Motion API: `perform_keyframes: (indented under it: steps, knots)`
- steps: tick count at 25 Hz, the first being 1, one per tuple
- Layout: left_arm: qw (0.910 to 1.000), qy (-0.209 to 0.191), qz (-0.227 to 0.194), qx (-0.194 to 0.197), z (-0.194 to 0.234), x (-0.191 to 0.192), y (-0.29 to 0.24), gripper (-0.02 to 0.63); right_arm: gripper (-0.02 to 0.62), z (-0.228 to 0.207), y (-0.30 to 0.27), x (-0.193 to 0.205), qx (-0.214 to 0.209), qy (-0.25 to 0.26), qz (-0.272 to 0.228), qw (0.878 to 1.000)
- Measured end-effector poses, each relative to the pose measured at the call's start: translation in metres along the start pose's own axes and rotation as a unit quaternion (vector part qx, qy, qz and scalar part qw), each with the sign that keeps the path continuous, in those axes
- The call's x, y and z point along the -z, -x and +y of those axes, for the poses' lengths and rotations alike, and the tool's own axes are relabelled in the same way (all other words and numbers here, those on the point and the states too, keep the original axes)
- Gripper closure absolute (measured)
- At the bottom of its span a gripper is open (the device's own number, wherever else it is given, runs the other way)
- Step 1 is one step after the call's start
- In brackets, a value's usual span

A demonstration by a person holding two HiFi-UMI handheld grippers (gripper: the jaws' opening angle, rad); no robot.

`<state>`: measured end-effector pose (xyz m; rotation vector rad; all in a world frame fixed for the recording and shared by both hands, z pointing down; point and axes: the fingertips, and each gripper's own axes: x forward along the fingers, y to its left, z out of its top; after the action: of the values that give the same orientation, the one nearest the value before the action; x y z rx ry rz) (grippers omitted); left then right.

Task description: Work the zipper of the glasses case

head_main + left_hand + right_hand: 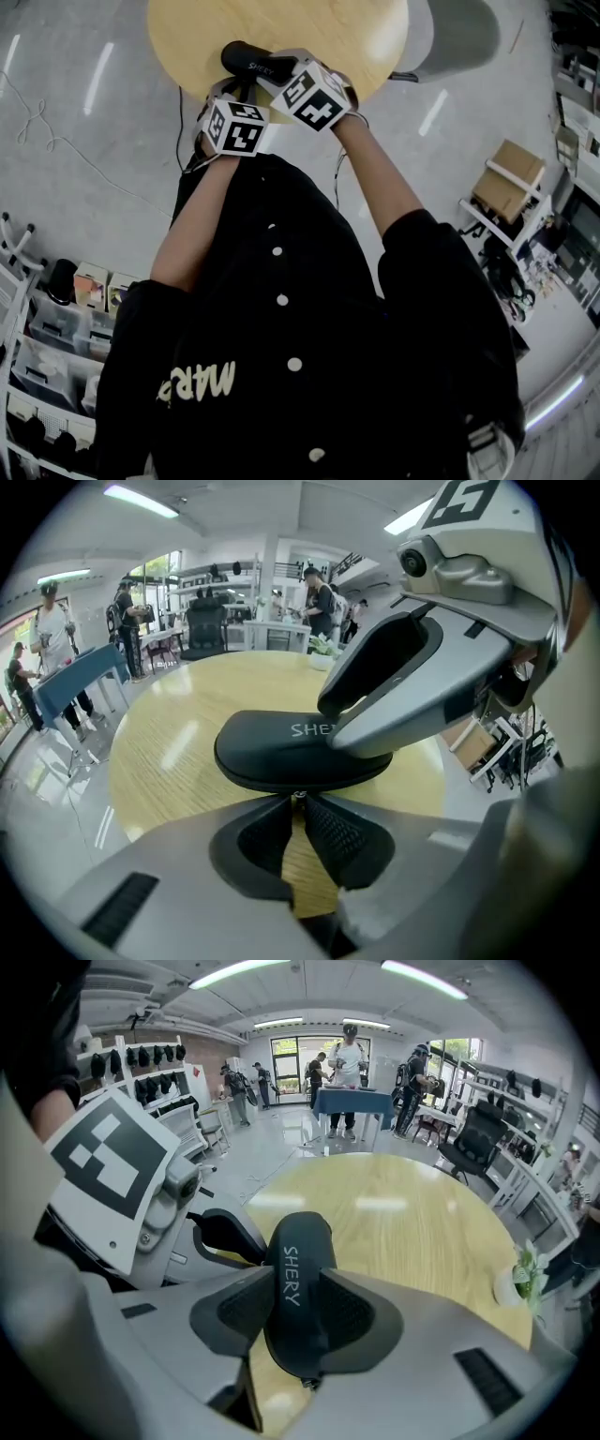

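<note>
Table: a round, light wooden top [352, 37] stood on a pale, glossy floor.
Plant: a small green one in a white pot [523, 1277] sat near the table's edge.
Chair: a grey seat [469, 36] was pulled up just beside the table.
Cardboard box: a brown one [511, 176] lay on a white rack off to the right.
Cable: a thin one [37, 120] trailed in loops across the floor.
Shelves: white racks [42, 352] held boxes and dark gear.
Blue table: it [352, 1102] stood well apart, with a person [349, 1054] behind it.
Office chair: a black one [478, 1138] was near desks.
Ceiling lights: long strips [234, 971] were lit.
</note>
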<state>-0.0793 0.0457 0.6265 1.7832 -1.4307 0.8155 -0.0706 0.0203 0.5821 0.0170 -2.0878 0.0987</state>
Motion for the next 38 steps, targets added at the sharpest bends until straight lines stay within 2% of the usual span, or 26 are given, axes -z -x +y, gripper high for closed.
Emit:
perform_keyframes:
  steps: [1,7,11,20,25,30,35,38]
  knots:
    - [1.0000,-0.003,0.001,0.002,0.000,0.000,0.001,0.574,0.442,0.000,0.001,0.000,0.001,0.001,0.000,1.000]
    - [0.9997,-0.018,-0.008,0.011,0.005,0.007,0.012,0.601,0.442,0.002,-0.002,-0.001,0.004,0.004,0.004,1.000]
    - [0.9982,-0.058,-0.009,0.010,0.004,0.006,0.013,0.601,0.442,0.002,-0.001,0.000,0.012,0.006,0.003,1.000]
    - [0.9948,-0.101,0.012,0.010,0.018,0.006,0.018,0.601,0.443,0.001,0.001,-0.001,0.018,0.009,0.004,1.000]
    - [0.9896,-0.141,0.029,0.004,0.038,0.004,0.020,0.600,0.443,0.001,0.001,-0.003,0.024,0.011,0.003,1.000]
    - [0.9750,-0.216,0.052,0.008,0.057,0.001,0.018,0.598,0.443,0.001,-0.001,-0.005,0.028,0.012,0.003,1.000]
    - [0.9462,-0.314,0.077,0.023,0.067,-0.003,0.017,0.598,0.443,0.003,-0.002,-0.007,0.030,0.023,0.007,0.999]
    - [0.9358,-0.341,0.083,0.027,0.075,-0.012,0.013,0.597,0.443,0.000,-0.002,-0.006,0.030,0.028,0.011,0.999]
